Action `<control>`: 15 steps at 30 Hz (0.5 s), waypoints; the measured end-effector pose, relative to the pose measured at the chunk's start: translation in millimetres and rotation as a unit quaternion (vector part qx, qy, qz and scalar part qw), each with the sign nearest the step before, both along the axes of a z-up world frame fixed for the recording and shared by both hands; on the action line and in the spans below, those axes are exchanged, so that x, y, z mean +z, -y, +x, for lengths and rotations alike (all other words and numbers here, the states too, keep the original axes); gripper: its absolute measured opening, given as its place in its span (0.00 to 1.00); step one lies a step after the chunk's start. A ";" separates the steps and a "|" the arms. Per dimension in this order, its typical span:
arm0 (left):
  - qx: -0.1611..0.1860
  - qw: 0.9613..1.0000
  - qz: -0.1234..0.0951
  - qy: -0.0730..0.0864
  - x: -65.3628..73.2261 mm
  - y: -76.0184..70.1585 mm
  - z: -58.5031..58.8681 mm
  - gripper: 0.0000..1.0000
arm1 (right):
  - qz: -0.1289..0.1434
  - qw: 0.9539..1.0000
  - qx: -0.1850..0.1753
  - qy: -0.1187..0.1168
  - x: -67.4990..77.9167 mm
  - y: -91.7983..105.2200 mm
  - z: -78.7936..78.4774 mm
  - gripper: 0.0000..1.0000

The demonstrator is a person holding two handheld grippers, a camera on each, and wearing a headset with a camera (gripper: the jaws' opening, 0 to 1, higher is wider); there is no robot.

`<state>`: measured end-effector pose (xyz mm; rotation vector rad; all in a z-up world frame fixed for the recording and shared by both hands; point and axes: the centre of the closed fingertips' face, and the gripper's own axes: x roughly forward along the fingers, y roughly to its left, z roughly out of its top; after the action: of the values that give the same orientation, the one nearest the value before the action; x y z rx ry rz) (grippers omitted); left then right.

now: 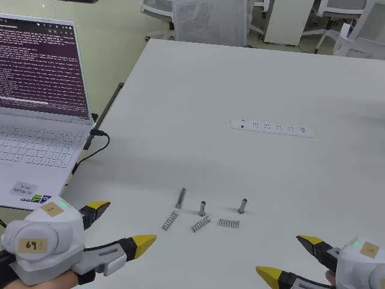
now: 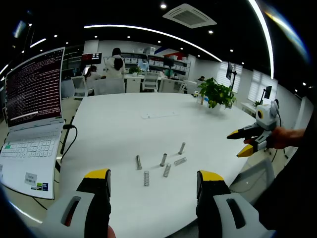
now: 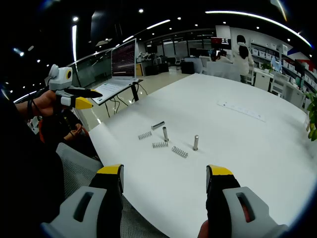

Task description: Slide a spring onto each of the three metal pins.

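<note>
Nearest, at the bottom left of the head view, the left gripper (image 1: 120, 224) hovers at the near edge of the white table (image 1: 240, 78). Its yellow-tipped fingers (image 1: 144, 241) are spread wide with nothing between them. Further back on that side an open laptop (image 1: 36, 120) with text on its screen stands by the table's left edge, and a black cable (image 1: 99, 141) is plugged into its right side.

Toward the middle of the near part of the table sit the task pieces, in two short rows. In the back row, the left pin (image 1: 181, 197) appears to lie on its side, while the middle pin (image 1: 202, 208) and the right pin (image 1: 242, 206) stand upright. In the front row, closer to the person, the left spring (image 1: 170, 220) lies slanted just in front of the left pin. The middle spring (image 1: 201, 224) lies slanted close to the foot of the middle pin. The right spring (image 1: 228, 223) lies level, near the right pin and slightly to its left. All three springs lie loose on the table, each apart from its pin.

Well behind them, right of centre, a white power strip (image 1: 272, 127) lies flat. At the bottom right the right gripper (image 1: 287, 256) also hangs over the near edge, fingers parted and empty, pointing in toward the springs. Both grippers are well apart from the pieces.
</note>
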<state>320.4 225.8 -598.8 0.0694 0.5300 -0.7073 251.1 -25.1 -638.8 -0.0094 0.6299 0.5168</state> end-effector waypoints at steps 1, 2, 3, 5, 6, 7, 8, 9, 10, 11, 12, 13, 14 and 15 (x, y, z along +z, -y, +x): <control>0.000 1.000 0.000 0.000 0.1 0.0 0.0 0.67 | 0.000 1.000 0.001 -0.001 -0.3 -0.6 -0.3 0.66; 0.001 1.000 0.000 0.000 0.2 0.0 0.0 0.67 | 0.000 1.000 0.002 -0.001 -0.5 -1.0 -0.4 0.66; 0.001 1.000 -0.001 0.000 0.5 0.2 -0.2 0.67 | -0.001 1.000 0.002 -0.001 -0.7 -1.2 -0.6 0.66; 0.001 1.000 -0.001 0.000 0.3 0.0 -0.3 0.67 | -0.001 1.000 0.002 -0.002 -0.8 -1.5 -0.7 0.66; 0.001 1.000 0.000 0.000 0.2 -0.2 -0.4 0.67 | -0.001 1.000 0.003 -0.002 -0.7 -1.6 -0.6 0.66; 0.002 1.000 -0.001 -0.001 -0.1 -0.4 -0.6 0.67 | -0.001 1.000 0.003 -0.002 -0.7 -1.7 -0.6 0.66; 0.002 1.000 -0.001 0.000 -0.1 -0.6 -0.7 0.67 | -0.001 1.000 0.003 -0.002 -0.8 -1.9 -0.8 0.66; 0.002 1.000 -0.001 0.000 0.0 -0.7 -0.9 0.67 | -0.002 1.000 0.004 -0.002 -0.9 -1.7 -0.8 0.66; 0.002 1.000 -0.002 0.000 0.0 -0.7 -1.0 0.67 | -0.002 1.000 0.004 -0.002 -0.8 -1.4 -0.7 0.66; 0.002 1.000 -0.001 -0.001 -0.2 -0.9 -1.2 0.67 | -0.002 1.000 0.003 -0.002 -0.7 -0.9 -0.6 0.66; 0.002 1.000 -0.001 -0.001 -0.6 -1.2 -1.4 0.67 | -0.002 1.000 0.003 -0.002 -0.6 -0.7 -0.5 0.66; 0.002 1.000 -0.001 -0.002 -0.8 -1.2 -1.6 0.67 | -0.002 1.000 0.002 -0.002 -0.6 -0.7 -0.4 0.66; 0.002 1.000 -0.001 -0.002 -1.3 -1.2 -1.6 0.67 | -0.002 1.000 0.002 -0.002 -0.8 -0.7 -0.4 0.66; 0.002 1.000 0.000 -0.002 -1.6 -1.3 -1.5 0.67 | -0.003 1.000 0.003 -0.003 -0.9 -0.6 -0.5 0.66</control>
<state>318.9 227.1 -600.4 0.0661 0.5340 -0.7046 250.6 -24.4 -639.8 -0.0147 0.6366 0.5205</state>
